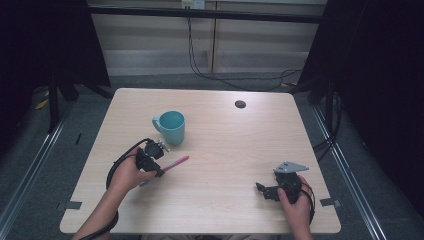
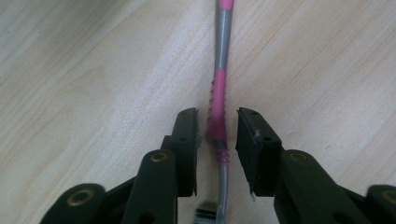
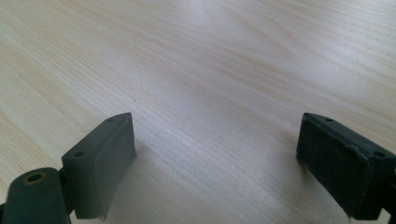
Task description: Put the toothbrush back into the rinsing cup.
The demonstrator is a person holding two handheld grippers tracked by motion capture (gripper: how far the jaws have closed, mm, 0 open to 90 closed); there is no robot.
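Left gripper (image 2: 217, 128), lower centre: jaws straddle pink-and-grey plastic toothbrush (image 2: 220, 88) lying on wooden table (image 2: 93, 70), narrow gaps remain (not yet pinched). Right gripper (image 3: 215, 140) spread wide, idle. Risk: off-centre closure rolls slim handle aside.

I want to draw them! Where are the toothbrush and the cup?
toothbrush (image 2: 217, 116), left gripper view, on its pink grip between the tongs' jaws.
cup (image 1: 172, 131), high view, on its teal outer wall.

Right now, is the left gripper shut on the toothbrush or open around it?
Open: the left gripper straddles the toothbrush, with a gap visible between each of its fingers and the handle.
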